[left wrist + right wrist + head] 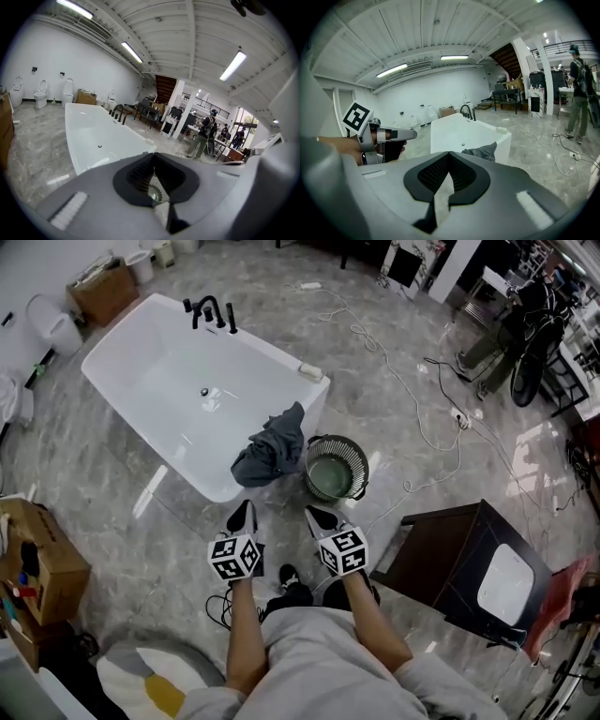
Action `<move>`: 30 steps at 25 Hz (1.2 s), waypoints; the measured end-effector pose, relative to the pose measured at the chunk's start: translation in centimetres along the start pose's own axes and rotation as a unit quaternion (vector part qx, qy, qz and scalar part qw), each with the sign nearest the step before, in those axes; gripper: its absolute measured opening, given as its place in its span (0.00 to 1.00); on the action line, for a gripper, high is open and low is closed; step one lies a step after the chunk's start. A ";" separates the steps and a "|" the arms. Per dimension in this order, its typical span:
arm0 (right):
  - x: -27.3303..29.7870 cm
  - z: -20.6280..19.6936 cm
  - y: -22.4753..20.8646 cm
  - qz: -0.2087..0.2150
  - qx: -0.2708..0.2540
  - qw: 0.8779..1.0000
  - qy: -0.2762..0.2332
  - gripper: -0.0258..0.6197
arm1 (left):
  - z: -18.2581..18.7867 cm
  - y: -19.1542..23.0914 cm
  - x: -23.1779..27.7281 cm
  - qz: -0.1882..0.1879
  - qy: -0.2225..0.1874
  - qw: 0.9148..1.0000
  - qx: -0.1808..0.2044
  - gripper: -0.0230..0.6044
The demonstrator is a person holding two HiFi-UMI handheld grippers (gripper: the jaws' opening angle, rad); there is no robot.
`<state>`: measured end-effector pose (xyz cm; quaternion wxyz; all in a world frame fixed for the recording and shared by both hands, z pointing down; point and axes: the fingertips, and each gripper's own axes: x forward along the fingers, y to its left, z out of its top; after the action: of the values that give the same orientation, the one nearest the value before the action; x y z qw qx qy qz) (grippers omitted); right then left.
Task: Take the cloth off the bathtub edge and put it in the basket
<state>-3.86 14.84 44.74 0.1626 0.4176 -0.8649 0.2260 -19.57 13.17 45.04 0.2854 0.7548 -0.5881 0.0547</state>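
A dark grey cloth [270, 450] hangs over the near end rim of the white bathtub [150, 371]; in the right gripper view the cloth [482, 151] shows just past the jaws. A round dark wire basket [337, 468] stands on the floor beside that end of the tub. My left gripper [246, 510] and right gripper [318, 515] are held side by side short of the tub, both shut and holding nothing. In its own view the left gripper [151, 155] points along the tub [93, 136]. The right gripper [448, 154] sees the left gripper [401, 135] at its left.
A dark cabinet [464, 568] stands at the right. Cardboard boxes [33, 568] sit at the left, and a white cable [412, 399] trails over the marble floor. A black faucet [211, 310] stands on the tub's far end. A person [580, 89] stands far right.
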 end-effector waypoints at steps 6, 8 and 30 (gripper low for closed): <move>2.0 0.9 -1.7 -0.015 0.013 1.000 -0.003 0.04 | -0.1 2.1 1.6 0.011 0.008 1.000 -0.012 0.13; 2.7 1.1 -2.5 -0.016 0.021 1.000 -0.006 0.04 | -0.7 2.5 2.3 0.013 0.015 1.000 -0.013 0.13; 19.2 1.7 -23.1 -0.009 0.005 1.000 -0.004 0.04 | -5.6 10.2 16.7 0.063 0.038 0.997 0.032 0.13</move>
<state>2.87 -11.17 58.27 0.1595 0.4265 -0.8608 0.2271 -22.46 0.13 60.41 0.2790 0.7224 -0.6212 0.1199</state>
